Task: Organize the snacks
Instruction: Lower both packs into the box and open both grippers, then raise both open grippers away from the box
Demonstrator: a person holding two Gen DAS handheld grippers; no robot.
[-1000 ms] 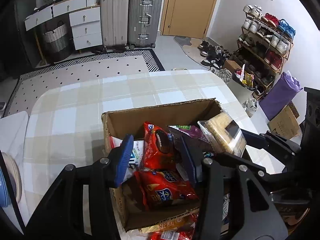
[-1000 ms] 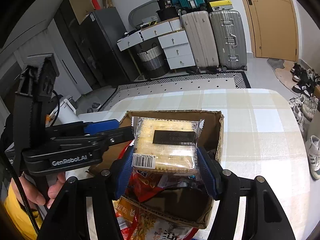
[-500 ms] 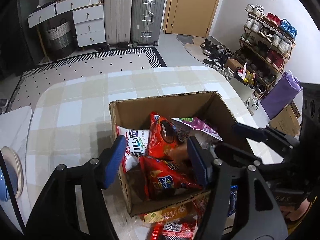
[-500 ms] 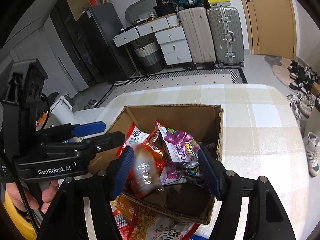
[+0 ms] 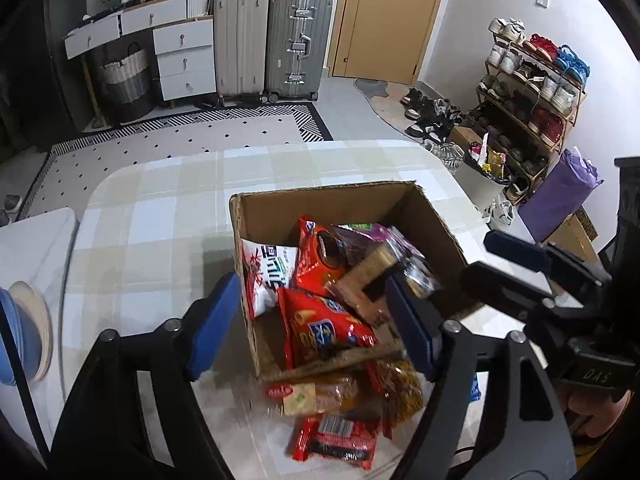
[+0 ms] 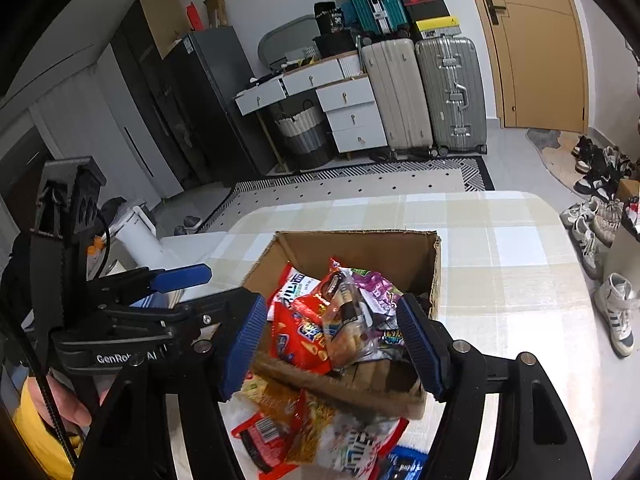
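Observation:
An open cardboard box [image 5: 320, 200] stands on the checked table [image 5: 160, 240], holding a red cookie pack [image 5: 320, 260], a red chip bag [image 5: 324, 328], a white packet [image 5: 268, 272], a purple packet [image 6: 376, 284] and a clear-wrapped cracker pack [image 5: 368, 276] lying tilted on top. My left gripper [image 5: 312, 282] hangs over the box's near side, jaws opening, pads touching nothing. My right gripper [image 6: 331, 300] hovers over the same side, jaws also opening, with nothing held. Loose snack packs [image 5: 336, 436] lie on the table in front of the box.
A stack of blue and white bowls [image 5: 24, 340] sits at the table's left edge. A blue packet [image 6: 404, 464] lies among the loose snacks. On the floor beyond are a rug [image 5: 180, 140], suitcases [image 5: 300, 44] and a shoe rack [image 5: 532, 92].
The right gripper let go of the cracker pack, which now lies in the box. The left jaws, close about the red cookie pack before, spread wide. Both grippers drew back and up.

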